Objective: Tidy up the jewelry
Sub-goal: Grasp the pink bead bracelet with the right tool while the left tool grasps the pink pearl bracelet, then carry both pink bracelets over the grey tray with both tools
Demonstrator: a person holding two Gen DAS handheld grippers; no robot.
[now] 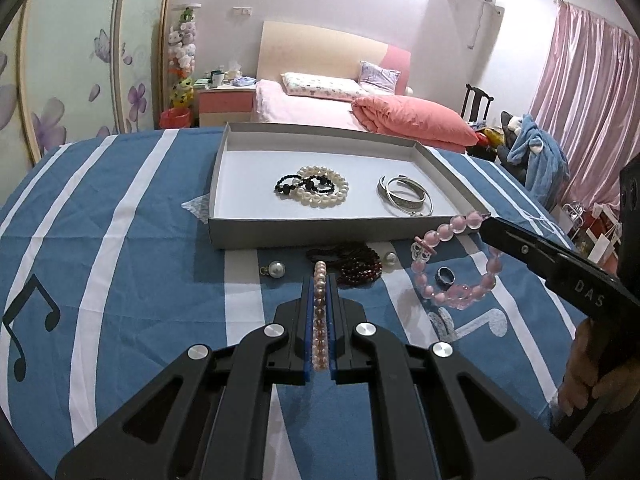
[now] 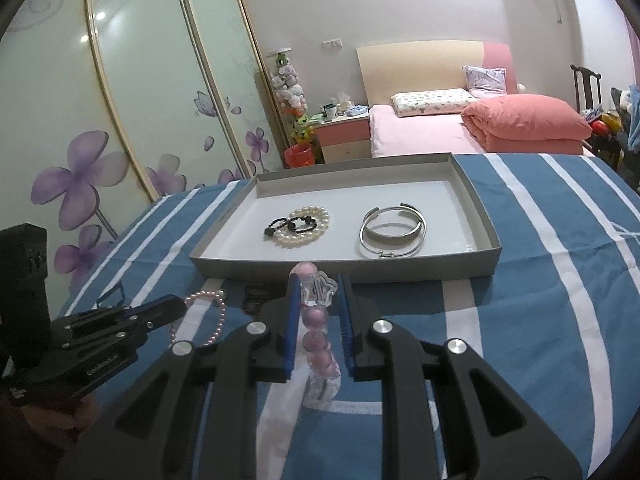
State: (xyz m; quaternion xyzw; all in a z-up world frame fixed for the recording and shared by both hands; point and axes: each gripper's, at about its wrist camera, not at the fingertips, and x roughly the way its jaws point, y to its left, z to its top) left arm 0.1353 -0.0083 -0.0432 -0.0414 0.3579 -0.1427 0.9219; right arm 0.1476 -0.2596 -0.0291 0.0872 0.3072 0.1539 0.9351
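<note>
**Two bracelets in my claws, tray half filled**

On my far left, a single white pearl pendant with a small metal cap point(image 1: 273, 269) lies on the blue cloth with white stripes point(image 1: 132, 240). My left gripper point(image 1: 319, 280) is clamped on a small pink-and-white pearl bracelet point(image 1: 319, 308); the beads run in a line between the blue pads point(image 1: 308, 316), and in the right wrist view the rest of the loop hangs out past the tips. Just beyond those tips, a heap of dark red beaded strands point(image 1: 358, 264) rests on the cloth near the front wall of the shallow grey cardboard tray point(image 1: 280, 236), with a second white pearl point(image 1: 390, 258) beside it.

Inside the tray, a white pearl bracelet point(image 1: 324, 190) lies with a black beaded bracelet point(image 1: 304, 186) draped over it; to their right sit the silver metal bangles point(image 1: 406, 196), apart from the pearls.

Further right, a dark metal ring point(image 1: 445, 276) lies on the cloth. My right gripper point(image 2: 318, 292) holds a bracelet of large translucent pink beads with a clear flower charm point(image 2: 318, 332); its jaws stand somewhat apart with the beads between them, just short of the tray's near right corner.
</note>
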